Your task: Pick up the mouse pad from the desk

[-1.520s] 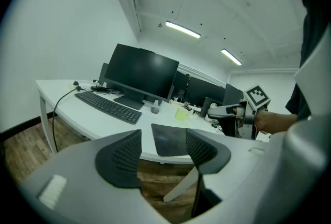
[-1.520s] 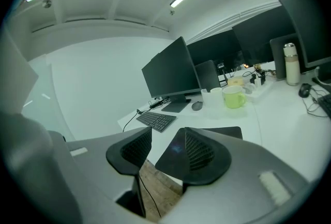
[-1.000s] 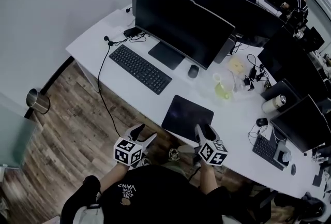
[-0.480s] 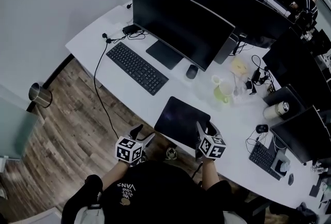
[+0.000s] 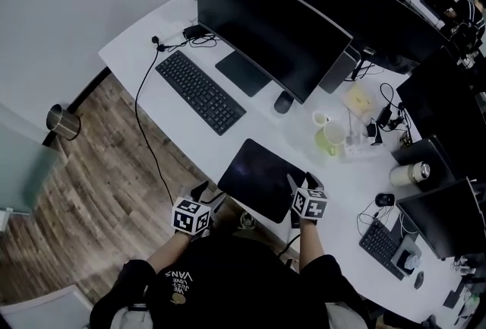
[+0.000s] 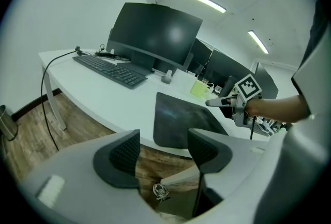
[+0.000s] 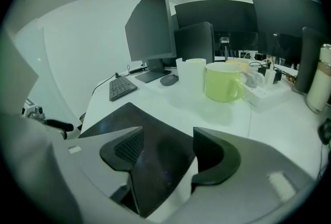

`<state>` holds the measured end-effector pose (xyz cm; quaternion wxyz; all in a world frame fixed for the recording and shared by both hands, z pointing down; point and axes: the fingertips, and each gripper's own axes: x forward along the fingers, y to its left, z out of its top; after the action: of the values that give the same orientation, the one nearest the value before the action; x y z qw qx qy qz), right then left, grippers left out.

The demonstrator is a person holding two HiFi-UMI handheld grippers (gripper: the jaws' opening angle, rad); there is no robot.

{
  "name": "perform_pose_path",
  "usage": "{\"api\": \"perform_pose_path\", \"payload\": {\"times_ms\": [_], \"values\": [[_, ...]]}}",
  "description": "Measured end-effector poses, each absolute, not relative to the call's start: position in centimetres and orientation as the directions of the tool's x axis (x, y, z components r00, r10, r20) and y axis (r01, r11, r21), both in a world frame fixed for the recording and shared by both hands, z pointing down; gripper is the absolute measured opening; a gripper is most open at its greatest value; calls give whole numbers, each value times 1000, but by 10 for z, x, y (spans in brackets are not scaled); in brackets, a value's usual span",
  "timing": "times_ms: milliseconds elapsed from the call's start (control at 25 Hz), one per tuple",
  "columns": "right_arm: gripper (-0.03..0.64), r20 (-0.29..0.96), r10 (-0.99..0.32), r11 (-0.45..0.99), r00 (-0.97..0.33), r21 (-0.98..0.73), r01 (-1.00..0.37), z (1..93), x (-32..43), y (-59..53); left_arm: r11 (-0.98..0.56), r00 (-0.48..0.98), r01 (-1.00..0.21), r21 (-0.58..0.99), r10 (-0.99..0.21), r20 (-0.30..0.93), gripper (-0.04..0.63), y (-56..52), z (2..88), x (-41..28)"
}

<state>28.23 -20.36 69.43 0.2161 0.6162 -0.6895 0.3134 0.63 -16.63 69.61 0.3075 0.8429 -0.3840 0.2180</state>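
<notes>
The dark mouse pad (image 5: pixel 262 177) lies flat on the white desk (image 5: pixel 144 61), with its near corner over the front edge. My right gripper (image 5: pixel 301 183) is at the pad's near right corner. In the right gripper view the mouse pad (image 7: pixel 155 137) runs between the jaws of the right gripper (image 7: pixel 168 153), which are opening; the pads do not press on it. My left gripper (image 5: pixel 206 194) hangs open below the desk edge, left of the pad, with only floor between its jaws. In the left gripper view the mouse pad (image 6: pixel 178 117) lies ahead of the left gripper (image 6: pixel 163 154).
Behind the pad stand a black keyboard (image 5: pixel 200 92), a wide monitor (image 5: pixel 266 23), a mouse (image 5: pixel 283 102), a green mug (image 5: pixel 329 140) and a white cup (image 5: pixel 320 119). A cable hangs off the desk's left front. A metal bin (image 5: pixel 59 122) stands on the wood floor.
Both grippers have come down and forward toward the desk. The right one has reached the pad's near right corner and its jaws stand wider.
</notes>
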Motion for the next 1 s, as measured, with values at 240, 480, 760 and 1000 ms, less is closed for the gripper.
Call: {"api": "perform_pose_path", "payload": {"times_ms": [240,480,760,1000], "values": [[332,726,-672,54,-149,-153,-987,719,297,-212,-451,574,-813,368,-516,636,293,-164,711,4],[337,753,-642,99,-144,-105,-990,726,295,-216,-398,586,-810,431,-505,633,297,-168,716,11],[256,766,-619,156,-171,-94,-983,723,280,-216,-375,594,-804,461,-495,634,298,-171,719,19],[119,760,-616,194,-209,-111,-975,721,265,-213,-372,581,-814,446,-501,642,296,-172,718,20]]}}
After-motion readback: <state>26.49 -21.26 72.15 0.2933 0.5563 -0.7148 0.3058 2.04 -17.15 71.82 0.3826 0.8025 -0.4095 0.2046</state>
